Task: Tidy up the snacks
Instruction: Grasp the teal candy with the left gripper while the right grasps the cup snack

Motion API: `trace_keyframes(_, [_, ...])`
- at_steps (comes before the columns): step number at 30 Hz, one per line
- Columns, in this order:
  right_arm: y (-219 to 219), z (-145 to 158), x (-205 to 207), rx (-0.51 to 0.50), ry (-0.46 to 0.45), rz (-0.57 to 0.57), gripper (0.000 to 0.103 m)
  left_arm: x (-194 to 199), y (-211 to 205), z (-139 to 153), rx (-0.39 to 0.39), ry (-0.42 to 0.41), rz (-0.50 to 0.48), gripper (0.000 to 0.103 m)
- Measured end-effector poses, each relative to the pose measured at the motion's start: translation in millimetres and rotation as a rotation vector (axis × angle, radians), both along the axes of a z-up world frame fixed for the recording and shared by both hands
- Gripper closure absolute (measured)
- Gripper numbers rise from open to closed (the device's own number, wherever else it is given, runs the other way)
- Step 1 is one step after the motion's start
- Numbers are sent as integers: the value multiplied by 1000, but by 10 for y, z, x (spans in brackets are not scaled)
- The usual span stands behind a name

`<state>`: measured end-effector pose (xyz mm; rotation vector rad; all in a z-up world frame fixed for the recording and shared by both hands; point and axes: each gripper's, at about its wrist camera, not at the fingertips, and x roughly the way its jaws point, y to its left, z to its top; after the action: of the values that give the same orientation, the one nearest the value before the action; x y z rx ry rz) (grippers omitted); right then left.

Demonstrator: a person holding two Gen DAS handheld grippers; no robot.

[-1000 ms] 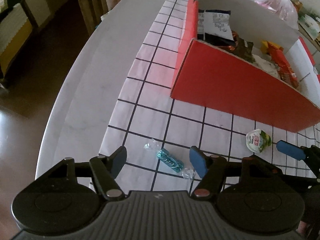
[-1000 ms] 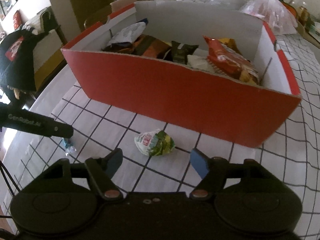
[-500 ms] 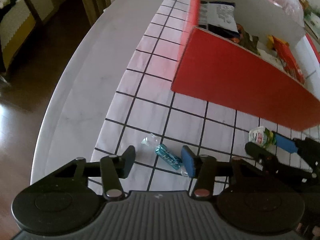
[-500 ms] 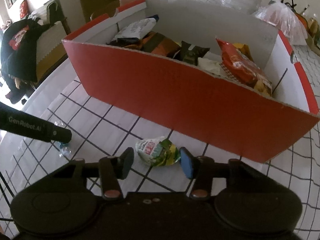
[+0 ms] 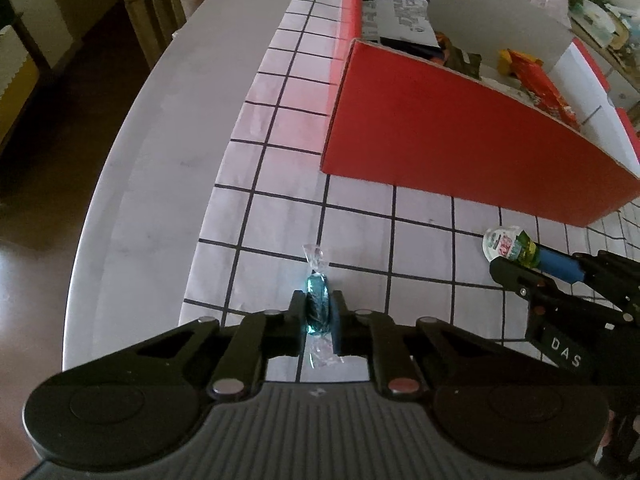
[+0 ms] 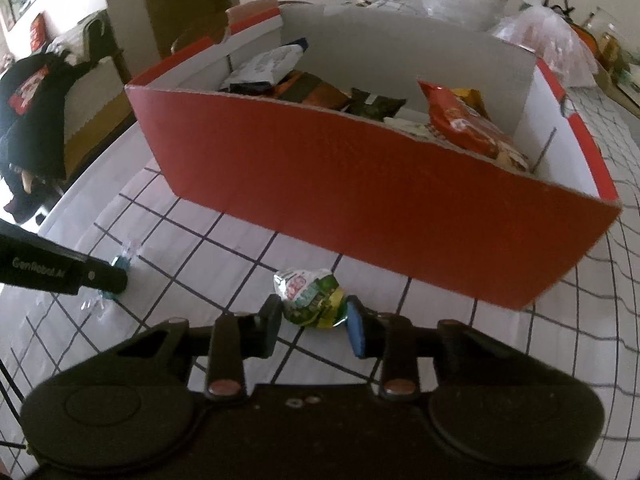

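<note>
Both grippers at the pick-up of the two loose snacks. The left gripper [image 5: 319, 314] has its jaws clenched on the middle of the blue candy [image 5: 317, 306], whose clear twisted ends stick out near and far of the jaws; the candy sits low over the checked cloth [image 5: 280, 216], and contact with it cannot be told. The right gripper [image 6: 314, 320] has its jaws pressed against both sides of the green snack packet [image 6: 310, 298], which rests on the cloth just near the red box [image 6: 360, 200]; the squeeze looks light. To do the step well, firm the right hold first, since the puffy packet may slip, then lift both straight up, clear the near red wall, and release above the bags [image 6: 460, 124] already inside.

Edges and room: the box's near wall stands tall just beyond both snacks, so height is needed before moving far. The worktop [image 5: 132, 184] rim curves close on the left of the left gripper, with a chair [image 5: 160, 8] beyond it. The two grippers lie near each other, so separate, staggered paths seem safest
</note>
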<state>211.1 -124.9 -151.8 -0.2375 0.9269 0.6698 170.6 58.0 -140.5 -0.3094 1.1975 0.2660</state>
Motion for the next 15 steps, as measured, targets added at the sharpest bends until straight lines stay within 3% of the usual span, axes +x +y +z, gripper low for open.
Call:
trace_keyframes(2, [-37,-2,-18,12,5,-25,82,-3,-4,-3,-4,-3,-10,91])
trace_keyframes(10, [-136,17,-132,45,18,-73,98,-45,-7,22,-17,-14,-40,91])
trace_keyframes(15, [-189,40,-238,48,3,-108,99,-102,1,67,-21,-29,-57,91])
